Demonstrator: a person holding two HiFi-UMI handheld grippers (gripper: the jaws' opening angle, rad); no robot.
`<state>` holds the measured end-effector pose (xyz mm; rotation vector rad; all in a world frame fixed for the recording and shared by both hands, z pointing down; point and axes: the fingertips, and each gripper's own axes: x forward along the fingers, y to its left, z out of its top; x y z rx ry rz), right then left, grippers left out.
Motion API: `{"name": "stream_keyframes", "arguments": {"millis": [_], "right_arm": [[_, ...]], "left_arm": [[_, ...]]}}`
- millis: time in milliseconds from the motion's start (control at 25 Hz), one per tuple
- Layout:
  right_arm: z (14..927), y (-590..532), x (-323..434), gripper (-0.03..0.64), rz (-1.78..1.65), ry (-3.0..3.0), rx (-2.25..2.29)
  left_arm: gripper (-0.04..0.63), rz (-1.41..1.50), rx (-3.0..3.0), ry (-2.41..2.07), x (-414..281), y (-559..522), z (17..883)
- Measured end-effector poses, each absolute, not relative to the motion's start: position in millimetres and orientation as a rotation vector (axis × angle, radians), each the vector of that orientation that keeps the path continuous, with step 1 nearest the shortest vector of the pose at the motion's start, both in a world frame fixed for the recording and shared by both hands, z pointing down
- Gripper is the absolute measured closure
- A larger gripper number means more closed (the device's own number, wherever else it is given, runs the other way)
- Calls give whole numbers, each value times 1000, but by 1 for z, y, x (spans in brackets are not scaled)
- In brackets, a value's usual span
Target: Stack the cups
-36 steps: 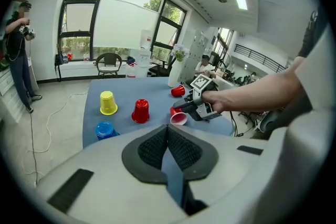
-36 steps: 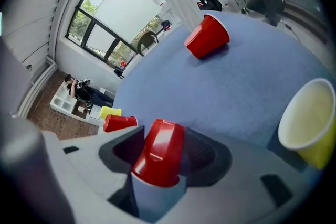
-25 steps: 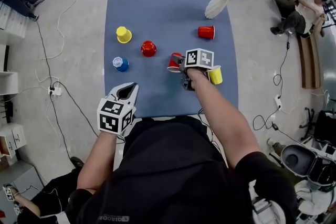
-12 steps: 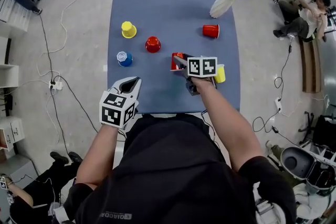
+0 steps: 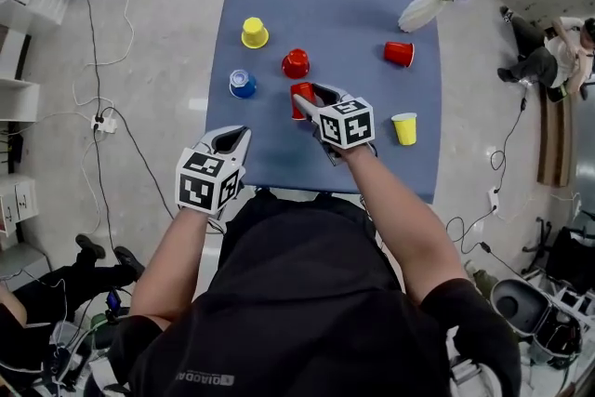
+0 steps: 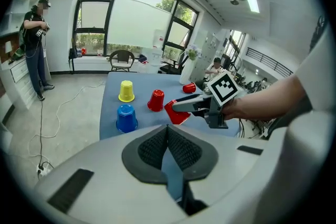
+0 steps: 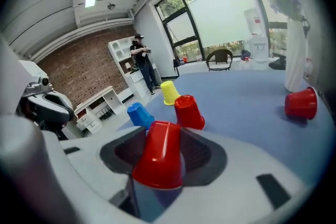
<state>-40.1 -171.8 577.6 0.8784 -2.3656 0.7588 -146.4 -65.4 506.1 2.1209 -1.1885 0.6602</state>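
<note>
Right gripper, jaws clamped on the held red cup; the standing red cup lies just beyond, far-left. Left gripper, jaws closed and empty, is farther off.

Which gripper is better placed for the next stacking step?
Right: the right gripper holds a red cup beside the upturned red cup; the left gripper is shut and empty, farther back.

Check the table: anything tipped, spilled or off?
A tipped red cup lies on its side at the table's far right, near the flower vase; the yellow cup and blue cup at left stand mouth-down. The tilted held red cup sits in the right gripper. No spill shows.
</note>
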Motion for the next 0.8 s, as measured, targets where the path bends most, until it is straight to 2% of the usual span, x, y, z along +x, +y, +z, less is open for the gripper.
{"name": "stream_keyframes", "arguments": {"millis": [320,800], "right_arm": [[580,-167,-100,410,510,-2434,752],[588,-144,-106,411,242,-2446,700]], "left_arm": [[591,651,2062,-1229,-179,-40,511],[591,672,2034,-1213,-195,-22,520]]}}
